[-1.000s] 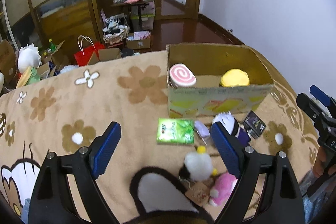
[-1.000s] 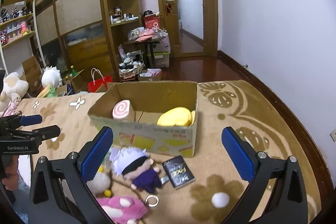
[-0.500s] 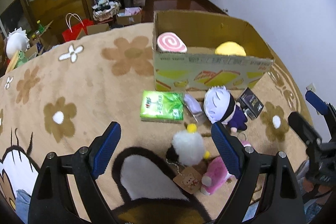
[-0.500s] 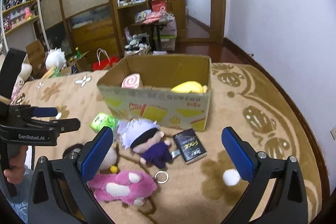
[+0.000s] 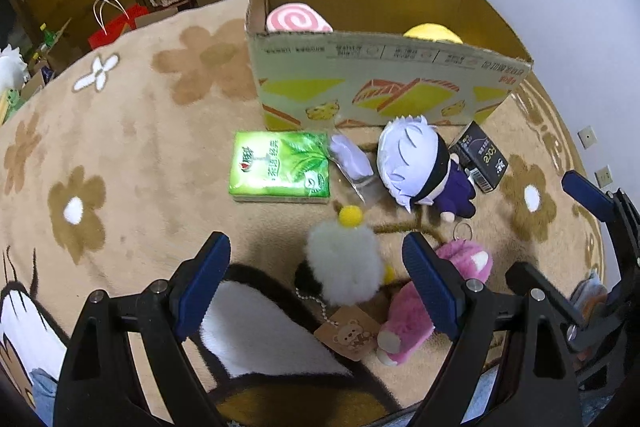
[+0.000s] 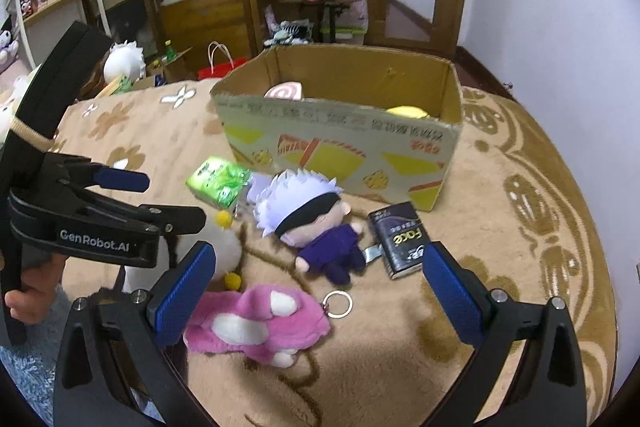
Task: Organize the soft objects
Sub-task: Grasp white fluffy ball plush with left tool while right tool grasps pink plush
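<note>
A cardboard box [image 5: 384, 67] stands on the flowered rug and holds a pink swirl plush [image 5: 298, 21] and a yellow plush [image 5: 432, 33]. In front of it lie a white-haired doll in purple [image 5: 416, 167], a fluffy white plush with a yellow pom-pom [image 5: 344, 263] and a pink plush [image 5: 424, 303]. My left gripper [image 5: 316, 283] is open, low over the fluffy white plush, which sits between its fingers. My right gripper [image 6: 316, 291] is open above the pink plush [image 6: 256, 323], with the doll [image 6: 308, 219] just beyond.
A green tissue pack [image 5: 280, 167], a clear packet [image 5: 352, 163] and a black box [image 5: 480, 157] lie among the toys. A key ring [image 6: 338, 303] lies by the doll. Shelves, bags and boxes stand on the floor behind the rug.
Both grippers have moved forward and down towards the toys in front of the box. The fluffy white plush now lies between my left fingers. Both stay open.
</note>
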### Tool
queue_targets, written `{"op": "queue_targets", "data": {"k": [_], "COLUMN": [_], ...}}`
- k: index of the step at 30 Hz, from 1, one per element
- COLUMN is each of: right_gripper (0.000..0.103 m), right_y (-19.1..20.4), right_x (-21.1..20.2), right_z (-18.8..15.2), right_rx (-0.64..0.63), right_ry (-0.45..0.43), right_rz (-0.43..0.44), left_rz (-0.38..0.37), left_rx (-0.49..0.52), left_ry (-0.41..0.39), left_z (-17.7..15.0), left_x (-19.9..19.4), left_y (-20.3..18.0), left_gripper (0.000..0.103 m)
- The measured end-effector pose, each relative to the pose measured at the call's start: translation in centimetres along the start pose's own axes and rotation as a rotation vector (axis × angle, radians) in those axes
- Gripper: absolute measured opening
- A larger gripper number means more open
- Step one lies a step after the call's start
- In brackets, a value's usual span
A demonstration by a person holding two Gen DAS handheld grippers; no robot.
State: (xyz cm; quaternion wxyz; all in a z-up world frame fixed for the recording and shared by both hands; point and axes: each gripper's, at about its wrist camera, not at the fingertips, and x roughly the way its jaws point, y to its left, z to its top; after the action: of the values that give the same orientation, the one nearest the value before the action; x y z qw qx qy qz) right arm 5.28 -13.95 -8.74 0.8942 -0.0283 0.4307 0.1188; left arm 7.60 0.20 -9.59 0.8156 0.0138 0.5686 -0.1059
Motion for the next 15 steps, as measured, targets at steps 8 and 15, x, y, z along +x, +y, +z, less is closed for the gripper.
{"op": "queue_targets", "data": {"k": [8,15], "right_gripper": [0.103,0.103], "right_y": [0.5,1.3], "right_x": [1.8,3.5], "right_z": [-0.8,-1.5], "right_rx": [-0.007,-0.035], "right_ry": [0.078,0.139], "right_rz": [0.026,0.037], "left_rz": [-0.001,-0.011], "left_rx": [0.001,-0.01], "left_ry": [0.084,0.143], "left_z": [0.1,0.0], "left_x": [2.3,4.0], "left_y": [-0.3,-0.1], "left_gripper": [0.087,0.087]}}
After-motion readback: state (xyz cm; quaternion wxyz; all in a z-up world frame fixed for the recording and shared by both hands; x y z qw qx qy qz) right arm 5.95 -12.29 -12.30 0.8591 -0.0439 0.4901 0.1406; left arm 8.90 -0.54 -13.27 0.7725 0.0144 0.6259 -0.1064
